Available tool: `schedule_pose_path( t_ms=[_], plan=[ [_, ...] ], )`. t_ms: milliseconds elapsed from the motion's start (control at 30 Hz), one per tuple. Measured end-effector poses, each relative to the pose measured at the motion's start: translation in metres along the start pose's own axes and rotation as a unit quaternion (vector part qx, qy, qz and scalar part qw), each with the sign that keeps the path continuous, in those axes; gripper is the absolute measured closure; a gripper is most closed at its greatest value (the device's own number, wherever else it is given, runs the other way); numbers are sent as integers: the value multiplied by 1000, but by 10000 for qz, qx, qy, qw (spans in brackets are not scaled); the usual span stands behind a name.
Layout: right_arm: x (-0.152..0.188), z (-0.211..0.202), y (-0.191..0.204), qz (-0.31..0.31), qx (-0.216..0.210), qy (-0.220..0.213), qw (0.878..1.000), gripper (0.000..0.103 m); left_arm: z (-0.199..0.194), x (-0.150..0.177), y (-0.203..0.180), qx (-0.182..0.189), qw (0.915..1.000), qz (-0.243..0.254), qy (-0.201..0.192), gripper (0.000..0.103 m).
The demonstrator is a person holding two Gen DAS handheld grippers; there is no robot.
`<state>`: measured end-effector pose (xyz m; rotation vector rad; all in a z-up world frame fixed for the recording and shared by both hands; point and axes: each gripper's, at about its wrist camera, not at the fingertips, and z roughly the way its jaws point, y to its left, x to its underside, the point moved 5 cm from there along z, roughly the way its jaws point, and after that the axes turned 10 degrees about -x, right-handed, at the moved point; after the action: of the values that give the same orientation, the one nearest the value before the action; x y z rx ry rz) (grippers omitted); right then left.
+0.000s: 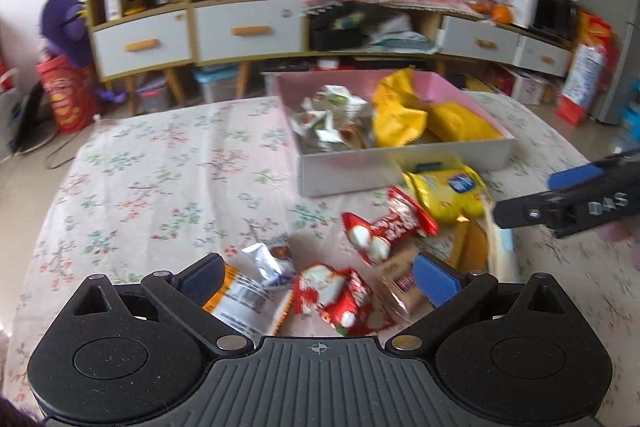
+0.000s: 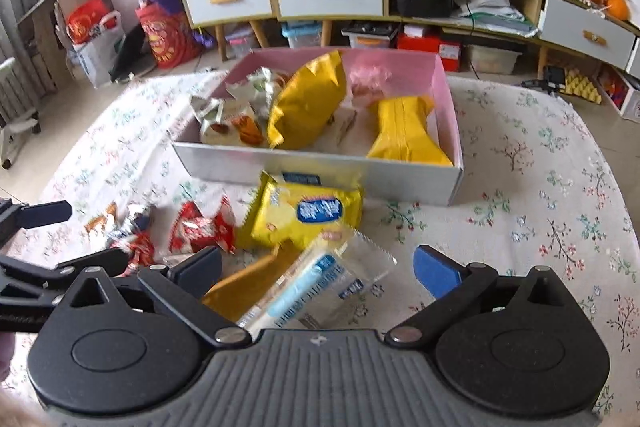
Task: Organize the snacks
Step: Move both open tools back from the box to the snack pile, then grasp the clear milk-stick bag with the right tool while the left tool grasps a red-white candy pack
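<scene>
A pink box (image 2: 448,95) is seen at the far middle of a worktop (image 2: 540,187) covered by a floral cloth. Inside the box, small white packets (image 2: 224,115) are heaped at the left, a gold bag (image 2: 304,111) is propped in the middle, and a yellow pack (image 2: 404,131) is laid at the right.

Near the box's front wall, loose snacks are scattered. A yellow bag (image 2: 308,215) with a blue label lies just beside the wall. A red packet (image 1: 384,227) is found to its left, and a second red packet (image 1: 336,295), a silver packet (image 1: 268,263) and an orange-edged packet (image 1: 240,299) lie nearer still. A clear packet (image 2: 320,283) with a pale blue label rests over a tan packet (image 2: 244,283).

The left claw (image 1: 320,277) is spread wide above the second red packet, nothing being pinched. The right claw (image 2: 320,267) is likewise spread wide, with the clear packet lying between its fingers; contact cannot be determined.
</scene>
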<state>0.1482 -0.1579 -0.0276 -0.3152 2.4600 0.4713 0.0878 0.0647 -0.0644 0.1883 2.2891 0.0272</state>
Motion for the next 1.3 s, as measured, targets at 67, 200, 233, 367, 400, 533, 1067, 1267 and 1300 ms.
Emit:
schedule_pose_path(
  t_ms=[67, 200, 233, 367, 400, 533, 1067, 1267, 1300],
  plan=[
    [4, 3, -2, 41, 61, 102, 9999, 1, -1, 2, -2, 216, 9997, 52, -68, 5],
    [11, 12, -8, 337, 183, 507, 9980, 4, -1, 2, -6, 593, 9981, 102, -144, 21],
    [13, 14, -10, 470, 195, 622, 9968, 5, 1, 2, -8, 654, 9977, 134, -117, 28],
    [19, 20, -13, 958, 0, 888, 9914, 14, 10, 6, -13, 780, 9966, 268, 84, 53],
    [20, 21, -13, 1034, -45, 915, 9904, 16, 11, 8, -15, 772, 9964, 333, 135, 60],
    [21, 21, -14, 1117, -43, 974, 9890, 21, 11, 10, -15, 715, 9965, 419, 136, 65],
    [35, 3, -16, -55, 338, 1163, 9926, 64, 11, 32, -15, 556, 9920, 865, 737, 71],
    [41, -5, -26, -122, 261, 1226, 9920, 70, 11, 29, -7, 687, 9939, 347, 785, 69],
    [40, -5, -27, -103, 244, 1228, 9921, 70, 10, 27, -7, 715, 9942, 276, 754, 68]
  ],
)
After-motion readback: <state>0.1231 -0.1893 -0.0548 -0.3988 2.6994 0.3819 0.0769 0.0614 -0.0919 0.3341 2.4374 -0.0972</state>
